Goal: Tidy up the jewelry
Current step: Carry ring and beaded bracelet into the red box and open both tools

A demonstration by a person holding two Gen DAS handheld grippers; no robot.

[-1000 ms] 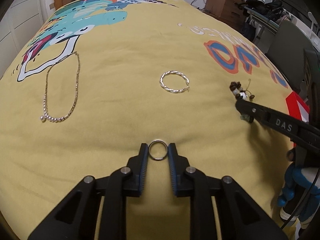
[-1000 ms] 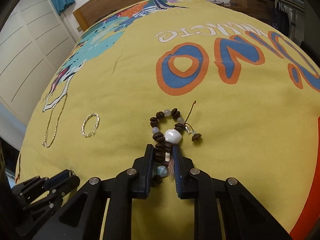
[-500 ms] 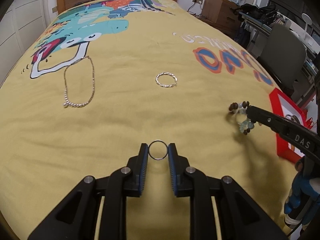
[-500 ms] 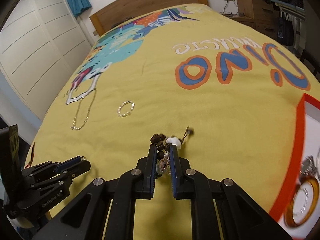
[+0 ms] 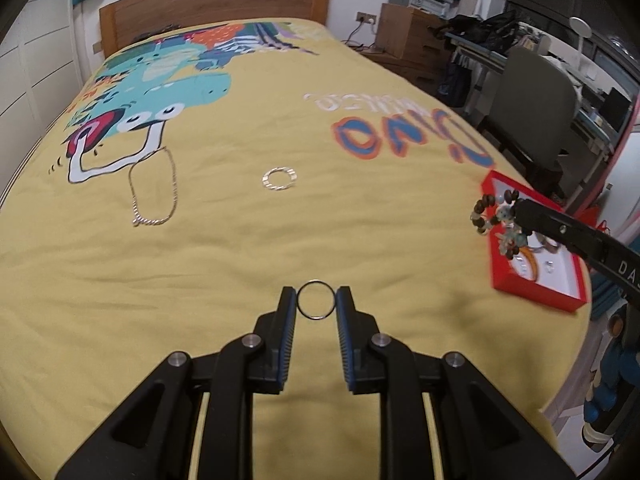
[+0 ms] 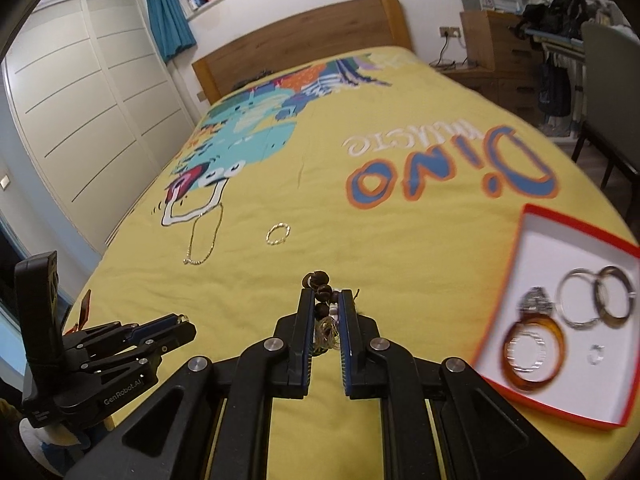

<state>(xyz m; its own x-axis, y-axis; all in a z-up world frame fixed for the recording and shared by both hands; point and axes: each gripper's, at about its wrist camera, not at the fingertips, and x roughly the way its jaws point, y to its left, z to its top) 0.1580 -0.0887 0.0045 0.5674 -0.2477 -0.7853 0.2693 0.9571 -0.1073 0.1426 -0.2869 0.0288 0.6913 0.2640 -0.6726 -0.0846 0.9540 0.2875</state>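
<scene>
My left gripper [image 5: 316, 300] is shut on a thin metal ring [image 5: 316, 300], held above the yellow bedspread. My right gripper [image 6: 326, 300] is shut on a brown beaded bracelet [image 6: 319, 283] with pale beads and a tassel; in the left wrist view that bracelet [image 5: 486, 216] dangles over the near edge of the red jewelry box [image 5: 538, 286]. In the right wrist view the red box [image 6: 560, 404] lies at the right, holding an amber bangle [image 6: 534, 354], silver bangles [image 6: 576, 300], a dark bangle [image 6: 614, 296] and a small ring [image 6: 596, 354]. The left gripper [image 6: 182, 322] shows at lower left.
A twisted silver hoop [image 5: 279, 178] and a chain necklace [image 5: 154, 192] lie on the bedspread [image 5: 240, 240] farther up. A wooden headboard [image 5: 216, 4] is at the far end, a chair [image 5: 532, 104] and desk clutter on the right, wardrobe doors [image 6: 92, 128] on the left.
Both grippers rose off the bedspread and pulled back with their jewelry. The bracelet left the bed and now hangs by the red box, which has come into both views.
</scene>
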